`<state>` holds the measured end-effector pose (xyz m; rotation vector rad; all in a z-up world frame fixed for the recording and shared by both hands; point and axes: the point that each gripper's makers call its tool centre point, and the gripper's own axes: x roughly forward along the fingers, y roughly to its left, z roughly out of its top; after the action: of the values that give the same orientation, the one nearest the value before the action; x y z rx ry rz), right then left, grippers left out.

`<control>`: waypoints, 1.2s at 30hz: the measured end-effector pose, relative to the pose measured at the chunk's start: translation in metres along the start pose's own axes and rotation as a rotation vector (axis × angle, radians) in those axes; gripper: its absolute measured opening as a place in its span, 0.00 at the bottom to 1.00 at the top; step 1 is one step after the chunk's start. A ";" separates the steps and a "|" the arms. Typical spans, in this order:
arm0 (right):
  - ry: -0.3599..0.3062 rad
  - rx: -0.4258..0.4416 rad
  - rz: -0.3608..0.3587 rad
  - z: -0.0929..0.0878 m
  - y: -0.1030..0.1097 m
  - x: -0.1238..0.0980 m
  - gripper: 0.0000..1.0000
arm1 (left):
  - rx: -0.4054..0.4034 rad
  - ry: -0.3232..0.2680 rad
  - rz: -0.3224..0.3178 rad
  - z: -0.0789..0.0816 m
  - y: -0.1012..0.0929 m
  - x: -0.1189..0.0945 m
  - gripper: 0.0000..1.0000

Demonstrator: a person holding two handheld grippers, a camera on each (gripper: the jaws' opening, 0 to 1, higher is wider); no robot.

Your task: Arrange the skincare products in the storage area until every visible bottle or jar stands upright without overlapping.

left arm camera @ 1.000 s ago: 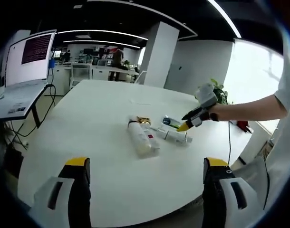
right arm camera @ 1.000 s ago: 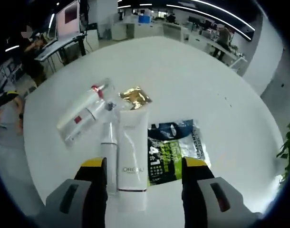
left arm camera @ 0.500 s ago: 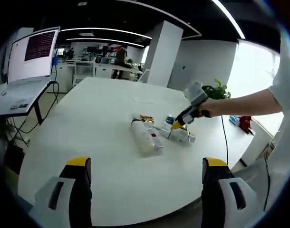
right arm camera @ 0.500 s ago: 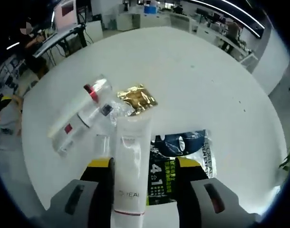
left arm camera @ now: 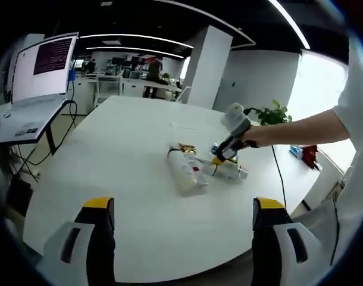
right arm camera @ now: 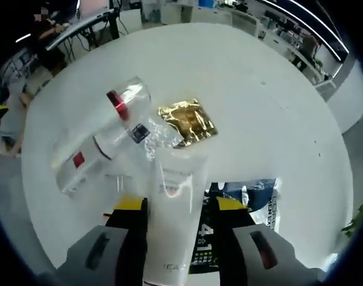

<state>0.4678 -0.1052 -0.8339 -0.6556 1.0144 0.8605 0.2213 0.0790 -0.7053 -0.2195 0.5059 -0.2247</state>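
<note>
On the round white table (left arm camera: 110,179), all products lie flat in one touching cluster, none upright | right gripper (right arm camera: 174,205) has dropped over the white tube (right arm camera: 177,196) in the last second, jaws straddling it, not visibly clamped | left gripper (left arm camera: 178,208) stays open, well short | pickup looks imminent

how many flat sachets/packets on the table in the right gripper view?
2. A gold foil sachet lies beyond the white tube's far end. A dark blue and green packet lies flat beside the tube, partly covered by the right hand-held gripper. Others could be hidden.
</note>
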 end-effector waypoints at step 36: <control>-0.160 0.065 -0.056 0.005 -0.005 -0.039 0.32 | 0.015 -0.027 -0.009 0.004 -0.002 -0.001 0.88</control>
<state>0.4641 -0.1157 -0.7963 -0.5487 0.8730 0.8143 0.2222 0.0778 -0.7012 -0.2099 0.4760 -0.2334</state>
